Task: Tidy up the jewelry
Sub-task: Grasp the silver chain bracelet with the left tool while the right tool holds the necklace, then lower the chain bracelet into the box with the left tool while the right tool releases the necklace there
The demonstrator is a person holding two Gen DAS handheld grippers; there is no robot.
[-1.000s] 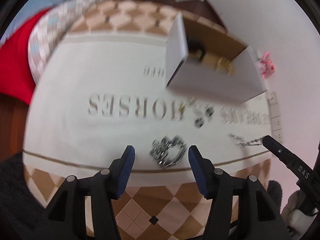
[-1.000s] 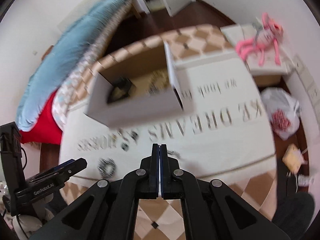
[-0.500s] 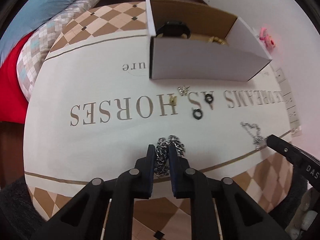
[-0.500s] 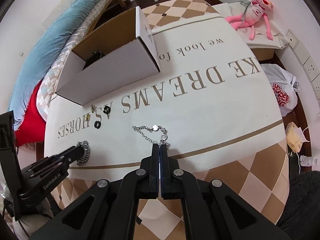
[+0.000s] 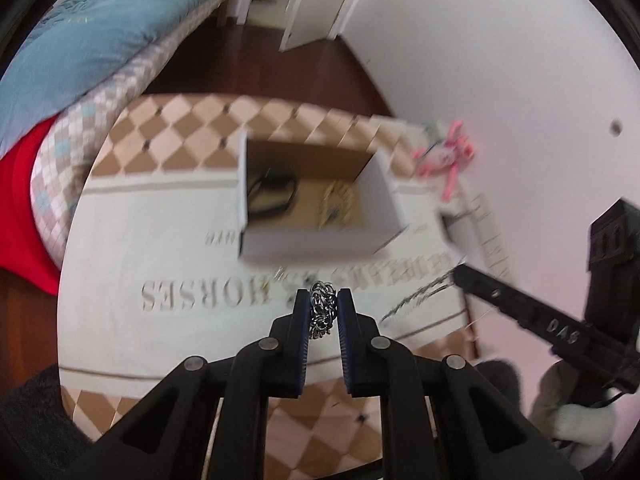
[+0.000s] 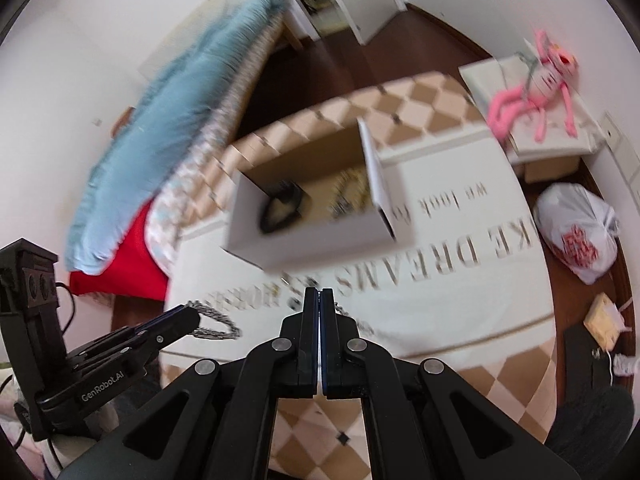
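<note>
Left gripper [image 5: 324,312] clamped on chunky silver chain bracelet [image 5: 322,314], lifted above table [image 5: 160,240]. Right gripper [image 6: 321,312] pinched on thin chain [image 6: 360,322]. Cardboard box [image 5: 312,244] beyond.

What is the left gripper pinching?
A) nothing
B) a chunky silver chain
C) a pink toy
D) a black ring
B: the left gripper is closed on a bunched chunky silver chain, lifted off the table; the pink toy lies far away by the wall.
</note>
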